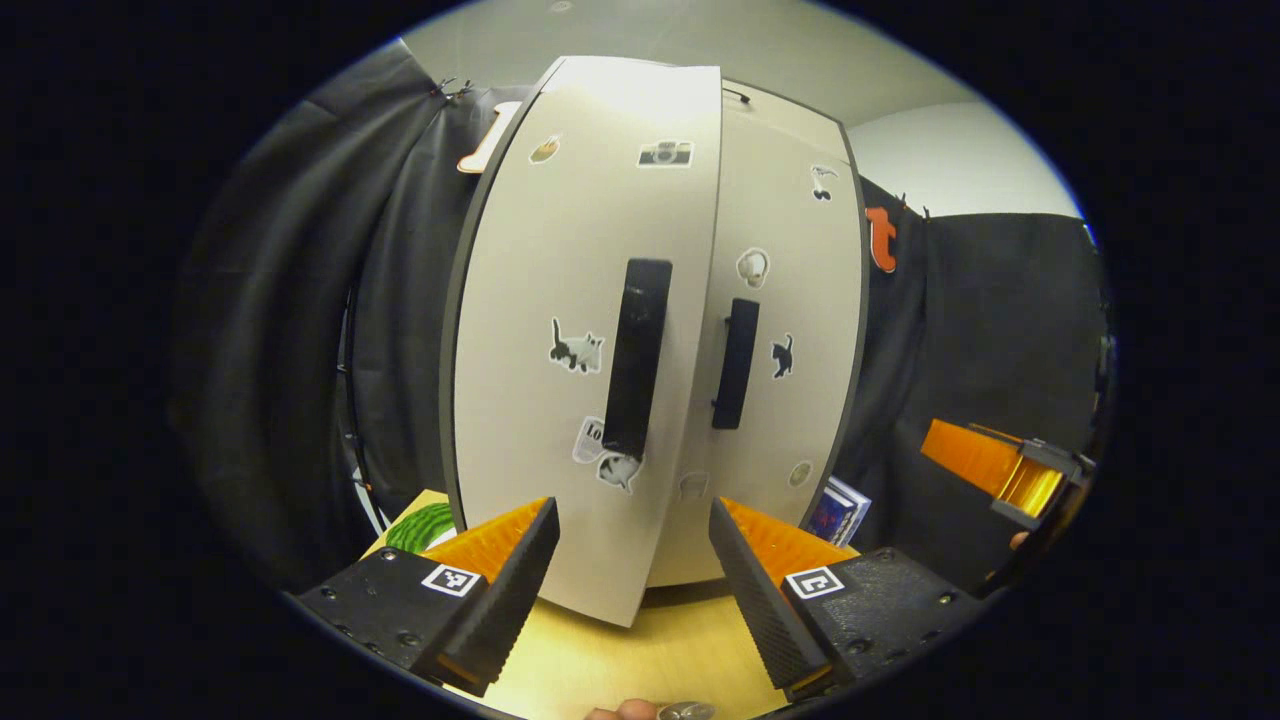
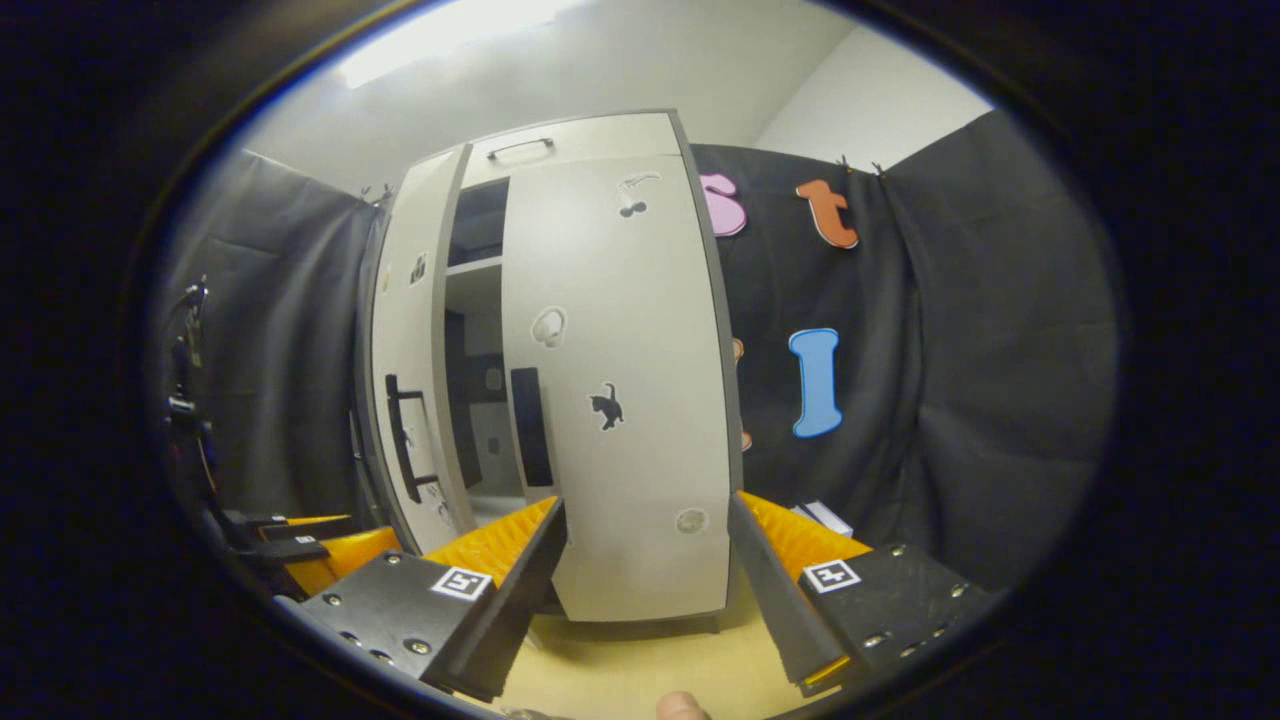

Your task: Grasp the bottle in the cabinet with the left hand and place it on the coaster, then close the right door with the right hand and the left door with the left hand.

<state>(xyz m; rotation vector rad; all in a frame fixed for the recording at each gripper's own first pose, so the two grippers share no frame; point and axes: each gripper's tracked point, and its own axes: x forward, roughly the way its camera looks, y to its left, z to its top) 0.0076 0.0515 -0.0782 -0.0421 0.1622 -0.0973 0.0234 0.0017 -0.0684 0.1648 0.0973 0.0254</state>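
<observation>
The white cabinet has two sticker-covered doors. In the left gripper view the left door [image 1: 560, 350] stands ajar, swung toward me, with its black handle [image 1: 638, 355] close ahead. The right door [image 1: 790, 330] lies flat against the cabinet, its handle [image 1: 735, 362] beside the gap. My left gripper [image 1: 633, 510] is open, and the ajar door's lower edge shows between its fingers. My right gripper [image 2: 648, 502] is open in front of the right door [image 2: 620, 400]. The left door [image 2: 405, 380] and a dark slice of the cabinet's inside [image 2: 480, 330] show to its left.
A green striped flat round piece [image 1: 422, 525] lies on the wooden table [image 1: 660, 640] left of the cabinet. A small blue box [image 1: 838, 510] leans at the cabinet's right. The right gripper [image 1: 1000, 468] hovers far right; the left gripper [image 2: 310, 540] shows low left in the right gripper view.
</observation>
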